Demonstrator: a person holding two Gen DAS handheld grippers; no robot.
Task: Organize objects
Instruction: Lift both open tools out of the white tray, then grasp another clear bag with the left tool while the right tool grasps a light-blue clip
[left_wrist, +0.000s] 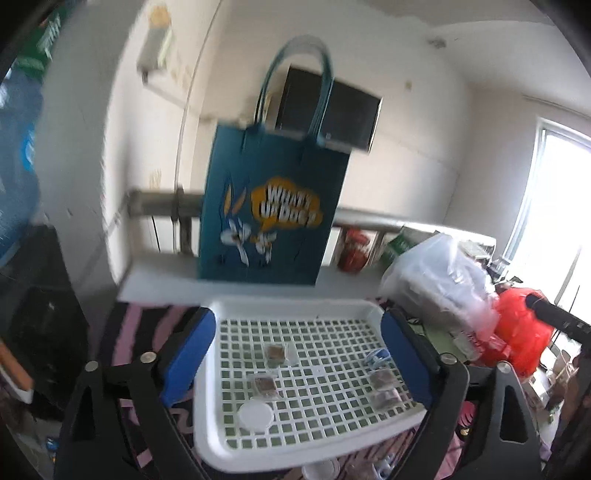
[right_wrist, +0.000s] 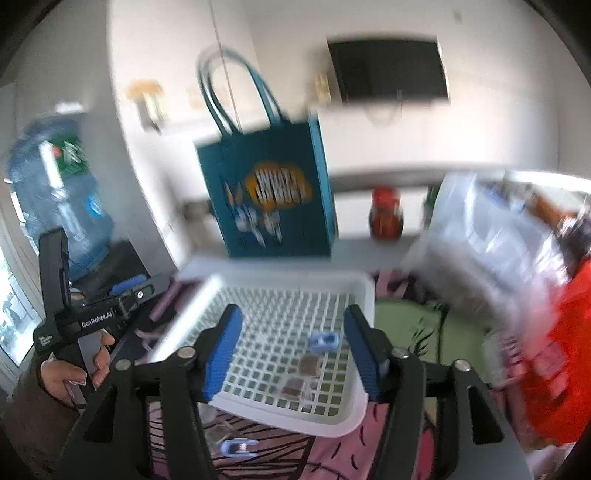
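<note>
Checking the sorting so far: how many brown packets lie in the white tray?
4. In the tray: one mid-back, one left-centre, and two close together by the right rim. Motion blur may hide others.

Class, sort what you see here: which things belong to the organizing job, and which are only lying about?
Part of the job:
- white tray
- brown packets
- white lid
- blue clip
- second blue clip, still outside the tray
- both hand-held grippers, left and right, open and empty

Lying about:
- blue gift bag
- water bottle
- red jar
- plastic bags
</note>
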